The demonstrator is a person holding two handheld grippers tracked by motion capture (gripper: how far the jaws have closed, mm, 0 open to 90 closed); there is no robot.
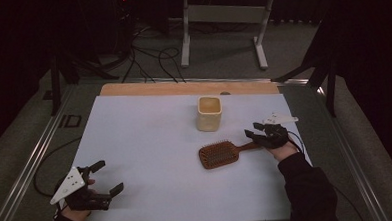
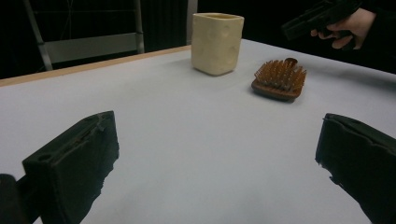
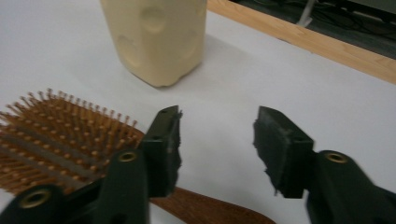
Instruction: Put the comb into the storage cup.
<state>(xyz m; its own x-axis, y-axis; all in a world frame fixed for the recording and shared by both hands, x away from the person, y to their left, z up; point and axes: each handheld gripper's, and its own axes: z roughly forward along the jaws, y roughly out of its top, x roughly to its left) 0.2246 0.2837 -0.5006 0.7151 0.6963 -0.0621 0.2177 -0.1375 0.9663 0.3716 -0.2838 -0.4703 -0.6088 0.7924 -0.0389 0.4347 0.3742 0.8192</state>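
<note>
1. Two hand-held grippers, high view: right hand-held gripper (image 1: 259,132) open, empty, above brush (image 1: 219,155) handle on bench (image 1: 135,143); left hand-held gripper (image 1: 106,177) idle, open.
2. Left gripper view: cup (image 2: 217,43) just behind brush (image 2: 279,79); a sweep could topple it.
3. Right gripper view: jaws straddle handle unevenly; brush may pivot or slip.

Table (image 1: 151,157) with a white top and a bare wooden strip along its far edge. Cream cup (image 1: 208,113) stands upright toward the far middle. Brown hairbrush (image 1: 221,154) lies bristles up just in front of the cup and slightly to its right, apart from it, handle pointing toward the table's right edge.
</note>
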